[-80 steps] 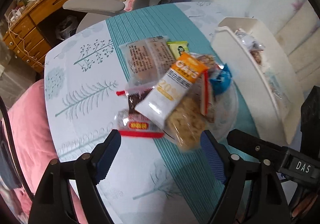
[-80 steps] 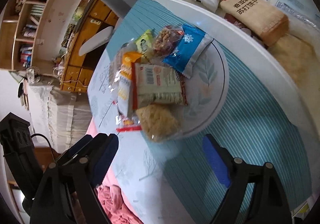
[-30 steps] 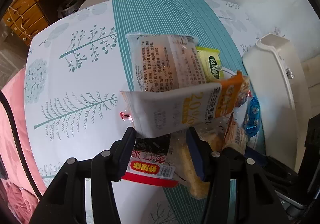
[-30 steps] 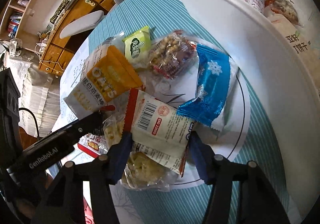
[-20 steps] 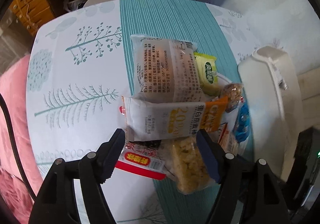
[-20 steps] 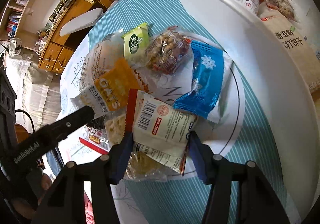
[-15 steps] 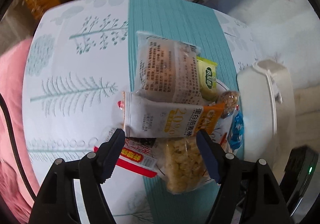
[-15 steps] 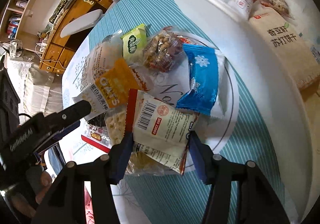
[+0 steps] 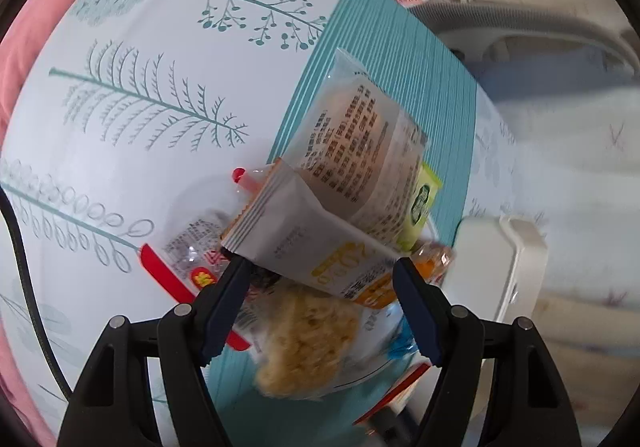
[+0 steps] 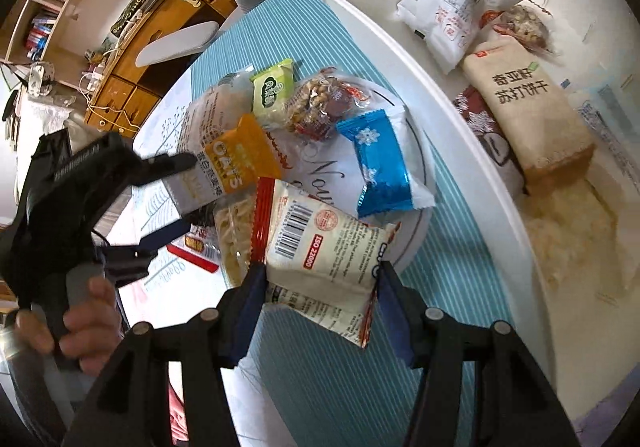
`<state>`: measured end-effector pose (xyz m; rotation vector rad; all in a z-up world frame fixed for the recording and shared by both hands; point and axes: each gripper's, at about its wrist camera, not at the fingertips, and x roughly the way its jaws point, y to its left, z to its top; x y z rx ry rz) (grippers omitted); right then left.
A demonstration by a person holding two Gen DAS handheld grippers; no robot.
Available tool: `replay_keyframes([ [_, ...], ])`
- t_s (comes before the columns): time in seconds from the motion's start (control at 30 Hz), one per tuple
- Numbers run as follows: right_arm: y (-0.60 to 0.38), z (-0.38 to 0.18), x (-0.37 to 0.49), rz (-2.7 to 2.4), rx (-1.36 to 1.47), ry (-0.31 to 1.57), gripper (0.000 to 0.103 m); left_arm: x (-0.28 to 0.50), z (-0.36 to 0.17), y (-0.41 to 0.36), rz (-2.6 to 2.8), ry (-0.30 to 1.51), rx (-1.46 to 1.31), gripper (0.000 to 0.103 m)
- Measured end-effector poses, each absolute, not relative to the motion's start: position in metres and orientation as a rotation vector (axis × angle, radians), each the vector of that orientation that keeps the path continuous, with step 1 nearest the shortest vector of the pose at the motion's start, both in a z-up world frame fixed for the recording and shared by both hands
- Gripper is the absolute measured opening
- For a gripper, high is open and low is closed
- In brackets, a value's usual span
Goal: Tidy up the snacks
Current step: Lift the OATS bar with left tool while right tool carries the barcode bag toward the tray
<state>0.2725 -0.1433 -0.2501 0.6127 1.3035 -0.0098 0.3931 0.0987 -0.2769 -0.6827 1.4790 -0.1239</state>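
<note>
Right wrist view: my right gripper (image 10: 320,287) jaws pinch the white packet (image 10: 328,243); my left gripper (image 9: 320,287) jaws, just opened, stand spread, the oats pack (image 9: 312,243) lying loose between them.

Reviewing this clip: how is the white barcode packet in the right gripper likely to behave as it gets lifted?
The barcode packet looks like a soft, puffy film pouch, so it is probably light and gives under the right gripper. Its free end juts past the fingers unsupported and may sag or swing. The glossy, creased wrapper could slip if the squeeze is light.
</note>
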Motion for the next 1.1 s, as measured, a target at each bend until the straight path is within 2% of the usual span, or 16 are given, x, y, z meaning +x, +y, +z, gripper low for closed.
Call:
replay_keyframes([
  [0.33,-0.153,-0.246,0.258,-0.010,0.595,1.312,0.056,0.399,-0.289,0.087,-0.047,1.446,-0.833,0.072],
  [0.4,-0.153,-0.245,0.257,0.000,0.600,1.311,0.056,0.399,-0.289,0.086,-0.032,1.447,-0.833,0.069],
  [0.47,-0.153,-0.244,0.256,0.002,0.594,1.314,0.056,0.399,-0.292,0.086,-0.009,1.452,-0.842,0.057],
  [0.57,-0.154,-0.240,0.256,0.004,0.589,1.313,0.056,0.395,-0.294,0.092,0.012,1.449,-0.884,0.053],
  [0.83,-0.153,-0.230,0.255,0.011,0.572,1.308,0.056,0.386,-0.286,0.093,0.004,1.463,-0.898,0.048],
  [1.1,-0.145,-0.210,0.241,0.031,0.547,1.271,0.056,0.364,-0.248,0.103,-0.020,1.398,-0.870,0.047],
])
